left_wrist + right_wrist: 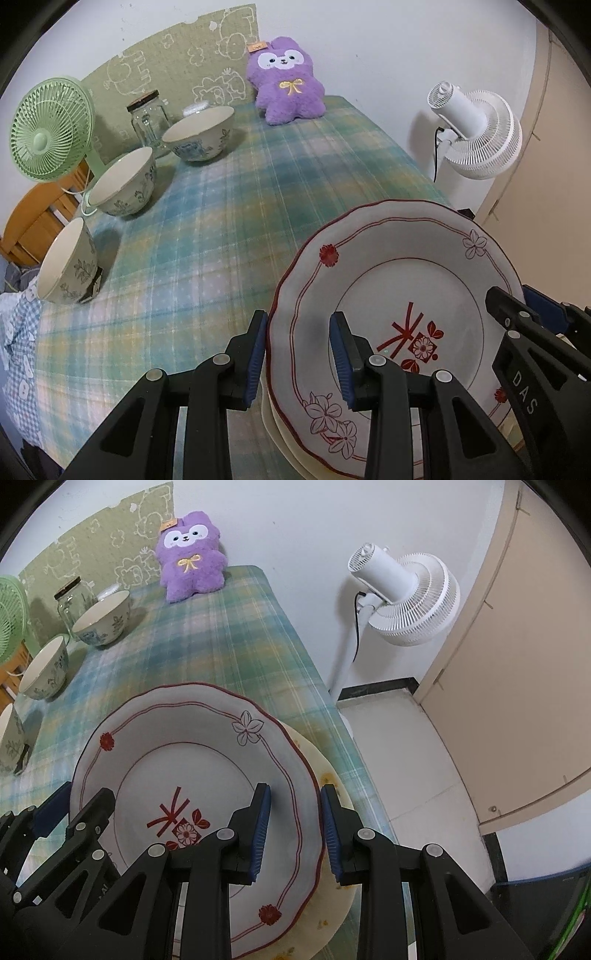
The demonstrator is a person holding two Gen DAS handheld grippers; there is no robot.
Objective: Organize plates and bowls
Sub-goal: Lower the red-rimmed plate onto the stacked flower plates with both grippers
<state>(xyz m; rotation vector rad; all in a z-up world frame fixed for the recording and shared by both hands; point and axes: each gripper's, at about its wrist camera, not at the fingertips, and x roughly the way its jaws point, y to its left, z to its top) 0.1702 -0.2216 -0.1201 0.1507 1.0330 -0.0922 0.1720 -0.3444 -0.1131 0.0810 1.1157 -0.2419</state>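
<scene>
A white plate with red flower trim (pixel 406 273) (pixel 184 746) hangs just over a cream plate (pixel 325 904) (pixel 273 424) near the table's right front edge. My left gripper (pixel 299 354) is shut on its left rim and my right gripper (pixel 295 830) is shut on its right rim. Each gripper has one pad over the plate and one pad outside the edge. Three patterned bowls stand in a row at the left: the far one (pixel 199 136) (pixel 103 618), the middle one (pixel 123 181) (pixel 44 672) and the near one (pixel 66 262) (pixel 9 738).
A green desk fan (pixel 48 129), a glass jar (pixel 147 118) and a purple plush (pixel 288 88) stand at the back of the plaid tablecloth (pixel 221 221). A white standing fan (pixel 406 594) and a beige door (pixel 517 664) are to the right of the table. A wooden chair (pixel 33 225) sits at the left.
</scene>
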